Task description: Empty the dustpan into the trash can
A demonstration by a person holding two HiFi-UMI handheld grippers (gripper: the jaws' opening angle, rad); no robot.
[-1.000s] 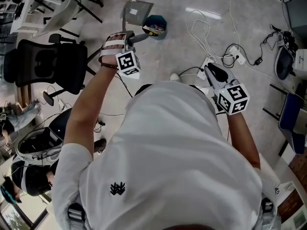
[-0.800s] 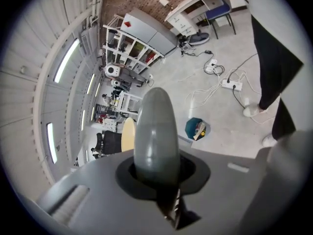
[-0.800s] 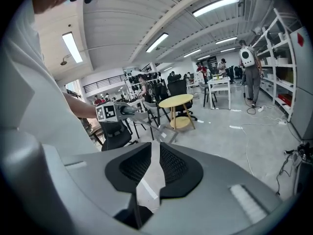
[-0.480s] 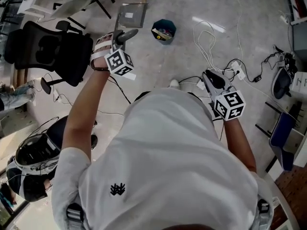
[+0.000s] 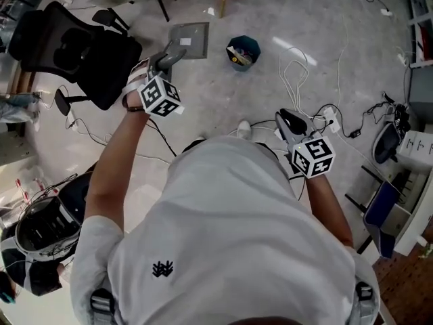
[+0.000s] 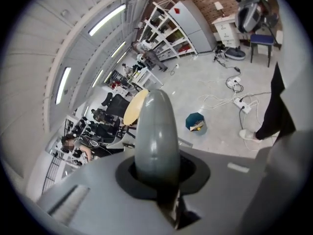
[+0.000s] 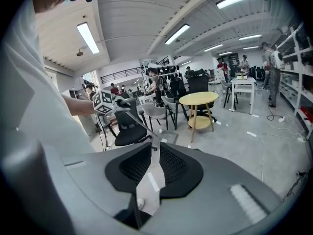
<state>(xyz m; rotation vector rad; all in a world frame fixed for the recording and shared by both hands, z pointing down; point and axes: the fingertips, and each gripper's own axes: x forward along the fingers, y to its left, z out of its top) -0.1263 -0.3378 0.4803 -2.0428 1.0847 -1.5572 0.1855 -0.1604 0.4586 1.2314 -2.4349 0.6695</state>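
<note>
Floor seen from above, in the head view. The black chair [image 5: 67, 49] stood at 9 o'clock of the dustpan [image 5: 189, 40]. The dustpan's flat grey pan sat low near the floor, level rather than tipped, and I could not tell whether anything lay in it. The trash can [image 5: 243, 51], teal and open-topped with some litter inside, stood at 3 o'clock of the pan, near but apart from it. My left claw [image 5: 164, 63] was clamped on the dustpan's handle [image 6: 154, 131], the rounded grip end showing between the jaws. My right claw [image 5: 289, 122], at 5 o'clock of the can, was closed to a slit on nothing. As I judged it, the pan was in hand but not over the can: carrying it across and tipping it remained
</note>
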